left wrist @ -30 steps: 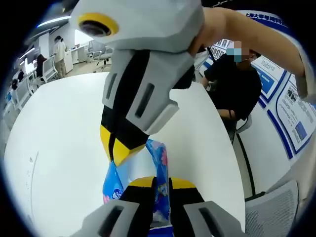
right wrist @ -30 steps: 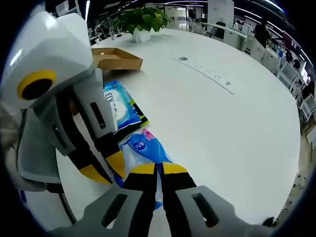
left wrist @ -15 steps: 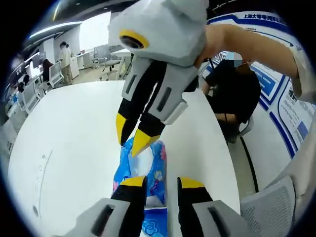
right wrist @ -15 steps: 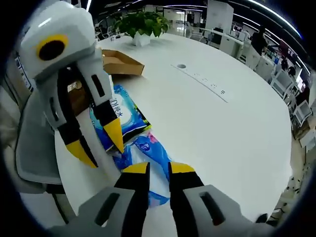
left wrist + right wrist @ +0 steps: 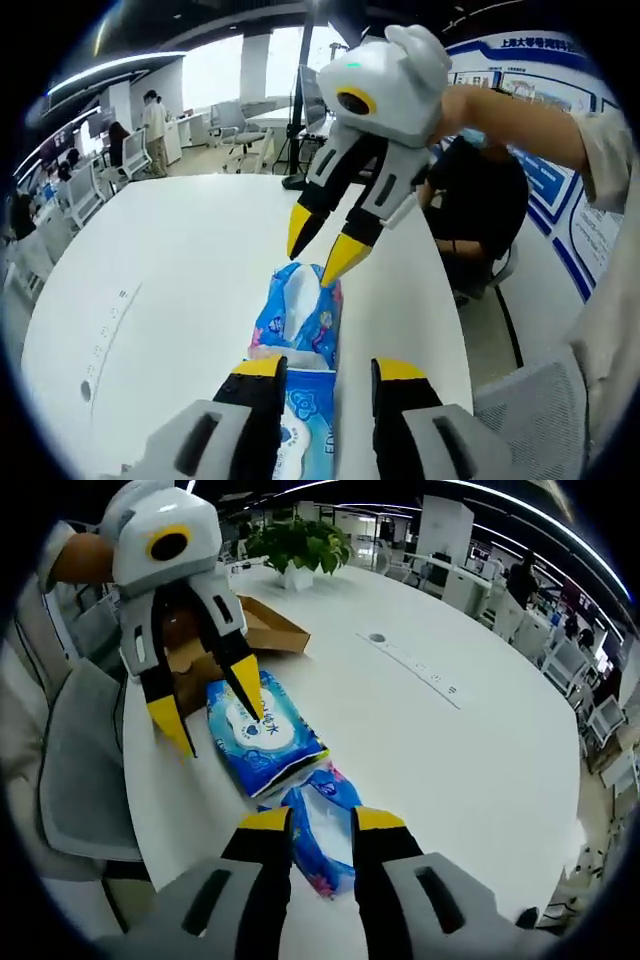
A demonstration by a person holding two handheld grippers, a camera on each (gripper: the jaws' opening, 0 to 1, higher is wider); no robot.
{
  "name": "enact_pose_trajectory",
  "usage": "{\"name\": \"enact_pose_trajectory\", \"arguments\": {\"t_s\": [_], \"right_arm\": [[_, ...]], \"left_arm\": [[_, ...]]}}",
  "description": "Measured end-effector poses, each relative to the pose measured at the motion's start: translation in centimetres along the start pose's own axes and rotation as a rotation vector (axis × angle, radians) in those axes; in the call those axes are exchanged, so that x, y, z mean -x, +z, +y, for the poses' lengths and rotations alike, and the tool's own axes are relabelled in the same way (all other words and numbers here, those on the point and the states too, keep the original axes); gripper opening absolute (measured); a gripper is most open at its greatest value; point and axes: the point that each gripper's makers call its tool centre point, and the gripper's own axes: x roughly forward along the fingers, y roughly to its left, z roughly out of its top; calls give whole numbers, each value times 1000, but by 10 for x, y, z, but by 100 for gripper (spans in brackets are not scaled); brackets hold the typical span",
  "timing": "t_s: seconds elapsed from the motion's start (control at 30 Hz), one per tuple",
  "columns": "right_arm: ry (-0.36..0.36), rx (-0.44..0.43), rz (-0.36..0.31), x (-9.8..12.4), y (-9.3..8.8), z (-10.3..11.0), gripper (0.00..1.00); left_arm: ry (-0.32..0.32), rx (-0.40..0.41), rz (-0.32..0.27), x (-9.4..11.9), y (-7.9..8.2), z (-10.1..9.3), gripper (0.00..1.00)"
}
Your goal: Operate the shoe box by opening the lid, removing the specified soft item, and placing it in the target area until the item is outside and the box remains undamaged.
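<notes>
The tissue pack (image 5: 318, 830), my soft item, lies flat on the white table (image 5: 470, 750), near the edge closest to me, already outside the shoe box (image 5: 225, 645). The box sits open further along that same edge, past a flat blue wipes packet (image 5: 262, 730) whose near end touches the tissue pack.

My right gripper (image 5: 320, 818) has its jaws parted narrowly and holds nothing; the tissue pack lies directly ahead between its tips, long axis running roughly along the jaw line. My left gripper (image 5: 327, 368) is likewise open and empty, hanging over the wipes packet (image 5: 300, 440), with the tissue pack (image 5: 298, 315) straight ahead beyond it.

I judge the right gripper the nearer one: a short descent would bracket the pack across its narrow width.
</notes>
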Motion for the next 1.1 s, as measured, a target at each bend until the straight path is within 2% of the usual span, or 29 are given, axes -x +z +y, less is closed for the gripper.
{"name": "enact_pose_trajectory", "arguments": {"t_s": [0.1, 0.23, 0.67, 0.77, 0.93, 1.1], "right_arm": [[4, 1, -12, 3, 4, 9, 24], [24, 4, -41, 8, 14, 25, 29], [70, 37, -77, 8, 48, 72, 40], [83, 46, -80, 6, 55, 81, 43], [111, 48, -74, -1, 67, 98, 43], [146, 81, -79, -8, 80, 116, 45]], "left_arm": [[13, 5, -24, 14, -2, -3, 36], [21, 26, -63, 31, -4, -8, 45], [129, 92, -157, 90, -24, -16, 58], [172, 123, -191, 110, -31, -15, 62], [222, 139, -190, 134, -49, -15, 69], [281, 189, -221, 162, -70, -15, 73]]}}
